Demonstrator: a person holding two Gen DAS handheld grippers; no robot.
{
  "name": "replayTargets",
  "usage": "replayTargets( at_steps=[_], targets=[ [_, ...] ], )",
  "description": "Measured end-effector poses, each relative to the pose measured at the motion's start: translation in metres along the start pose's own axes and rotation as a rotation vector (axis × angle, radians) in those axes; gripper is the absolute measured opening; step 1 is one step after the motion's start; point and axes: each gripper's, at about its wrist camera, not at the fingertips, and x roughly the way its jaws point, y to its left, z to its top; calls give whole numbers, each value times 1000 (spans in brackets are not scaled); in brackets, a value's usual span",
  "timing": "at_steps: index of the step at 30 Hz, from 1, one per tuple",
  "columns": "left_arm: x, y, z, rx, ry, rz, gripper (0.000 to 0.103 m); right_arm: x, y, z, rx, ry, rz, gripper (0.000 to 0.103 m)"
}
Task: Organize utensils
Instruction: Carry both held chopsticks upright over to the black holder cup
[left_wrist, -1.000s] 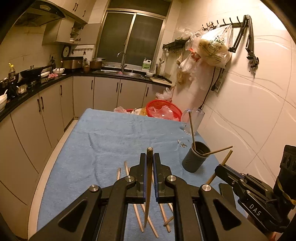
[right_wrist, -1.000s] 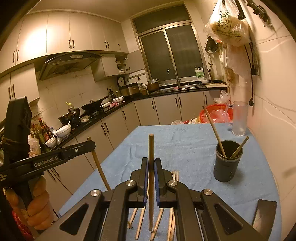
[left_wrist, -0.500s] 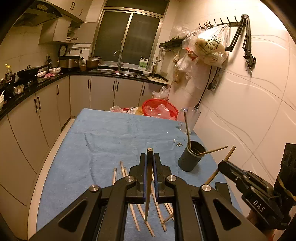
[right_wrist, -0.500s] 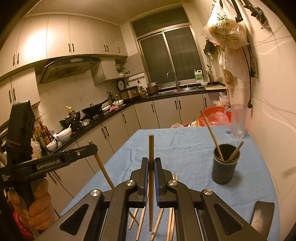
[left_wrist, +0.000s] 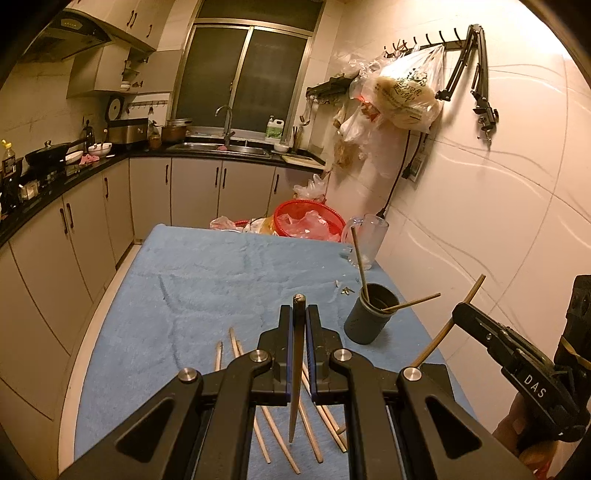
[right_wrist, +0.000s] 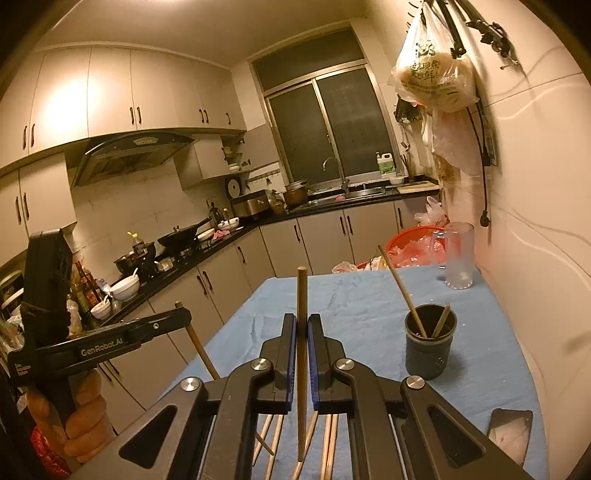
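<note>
My left gripper (left_wrist: 298, 314) is shut on a wooden chopstick (left_wrist: 296, 373), held upright above the blue table cloth (left_wrist: 207, 280). My right gripper (right_wrist: 302, 321) is shut on another chopstick (right_wrist: 301, 354), also upright. A dark grey holder cup (left_wrist: 367, 317) stands at the right of the table with two chopsticks in it; it also shows in the right wrist view (right_wrist: 428, 345). Several loose chopsticks (left_wrist: 273, 428) lie on the cloth under both grippers. The right gripper shows in the left wrist view (left_wrist: 465, 314), to the right of the cup. The left gripper shows in the right wrist view (right_wrist: 184, 317).
A clear glass jug (right_wrist: 458, 254) and a red basket (left_wrist: 306, 219) with plastic bags stand at the table's far end. A dark phone (right_wrist: 508, 434) lies at the near right. The tiled wall runs along the right side, kitchen cabinets along the left.
Both grippers have risen and drawn back a little from the table, each still holding its chopstick. The cup and loose chopsticks have not moved.
</note>
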Motion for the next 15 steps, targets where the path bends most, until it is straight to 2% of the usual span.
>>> replayTargets(
  at_steps=[7,15],
  targets=[
    [0,-9,9,19,0,-22,7,-12,-13,11,23,-28,-18,6],
    [2,-26,26,41,-8,-60,7,-41,-30,39,41,-103,-37,6]
  ],
)
